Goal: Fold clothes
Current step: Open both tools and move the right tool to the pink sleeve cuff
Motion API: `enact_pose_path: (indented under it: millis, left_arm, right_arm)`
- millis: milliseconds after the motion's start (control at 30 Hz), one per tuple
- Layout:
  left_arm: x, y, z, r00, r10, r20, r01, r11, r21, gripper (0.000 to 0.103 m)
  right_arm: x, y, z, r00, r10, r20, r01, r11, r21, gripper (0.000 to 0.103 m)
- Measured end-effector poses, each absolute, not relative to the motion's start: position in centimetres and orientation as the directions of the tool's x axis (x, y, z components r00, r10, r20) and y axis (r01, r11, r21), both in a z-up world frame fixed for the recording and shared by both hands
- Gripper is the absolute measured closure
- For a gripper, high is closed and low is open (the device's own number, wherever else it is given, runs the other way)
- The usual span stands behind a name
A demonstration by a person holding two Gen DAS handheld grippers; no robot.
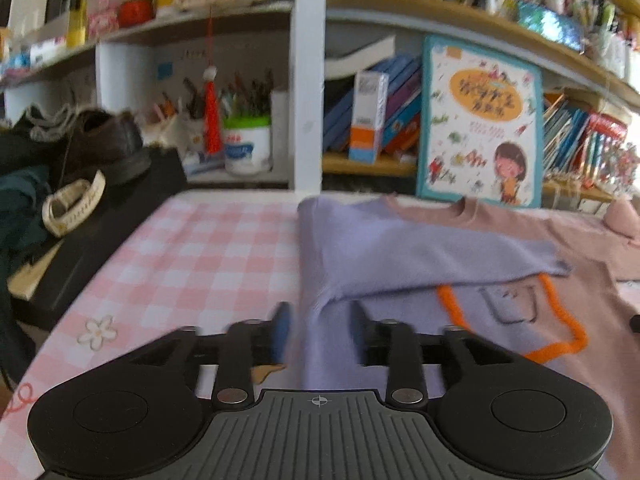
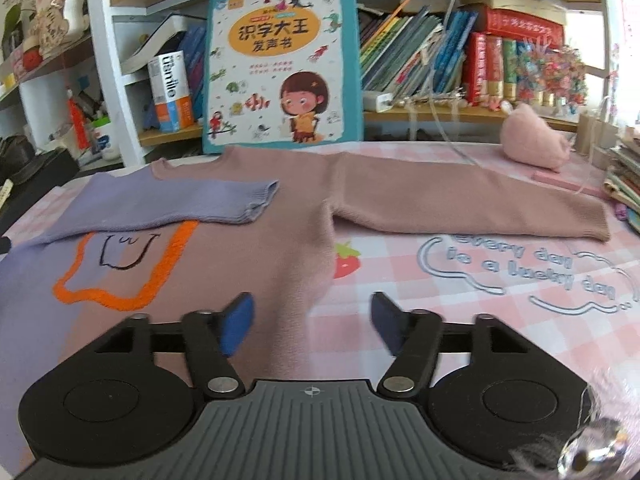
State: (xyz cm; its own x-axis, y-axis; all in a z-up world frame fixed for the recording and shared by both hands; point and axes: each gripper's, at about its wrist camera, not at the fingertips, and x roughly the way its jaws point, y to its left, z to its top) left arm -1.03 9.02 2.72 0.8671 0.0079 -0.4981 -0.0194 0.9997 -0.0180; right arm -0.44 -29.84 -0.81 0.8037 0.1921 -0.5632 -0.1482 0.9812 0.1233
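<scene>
Sweater (image 2: pixel 256 248) lies flat on the checked cloth (image 2: pixel 440 264), just in front of the propped picture book (image 2: pixel 280 64); you've laid its lilac sleeve (image 2: pixel 192 200) across the chest, the pink sleeve (image 2: pixel 460 204) waits outstretched. Your left gripper (image 1: pixel 318 330) stands part-open astride the lilac fold, gripping nothing; your right gripper (image 2: pixel 312 326) gapes wide over the hem, empty

A pink-checked tabletop (image 2: pixel 460 264) bears a spread sweater (image 2: pixel 280 216) and a pink pouch (image 2: pixel 532 140).
</scene>
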Motion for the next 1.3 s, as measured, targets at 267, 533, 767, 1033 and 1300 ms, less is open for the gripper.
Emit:
enact_pose_path:
  millis: [267, 533, 767, 1033, 1300]
  left_arm:
    - [-1.9, 4.9, 3.4, 0.872, -0.076, -0.484, 0.088, 0.996, 0.001, 0.017]
    - [-1.9, 0.6, 1.5, 0.825, -0.179, -0.536, 0.217, 0.976, 0.009, 0.013]
    - [-1.9, -1.0, 0.5, 0.809, -0.211, -0.549, 0.254, 0.967, 0.004, 0.013]
    - [-2.0, -1.5, -0.3, 0.796, -0.221, -0.563, 0.267, 0.964, -0.001, 0.012]
    - [-2.1, -1.7, -0.4, 0.789, -0.226, -0.571, 0.279, 0.96, 0.007, 0.011]
  right_arm:
    - [-1.3, -31.6, -0.4, 0.824, 0.137, -0.55, -0.096, 0.99, 0.103, 0.022]
    - [-2.1, -34.2, -0.3, 0.835, 0.056, -0.547, -0.018, 0.997, 0.074, 0.019]
    - [-2.1, -37.5, 0.1, 0.842, -0.039, -0.538, 0.059, 0.998, 0.02, 0.018]
    - [-1.2, -41.6, 0.2, 0.83, -0.127, -0.543, 0.114, 0.992, -0.057, 0.016]
    - [2.4, -47.0, 0.6, 0.796, -0.135, -0.59, 0.178, 0.984, 0.015, 0.019]
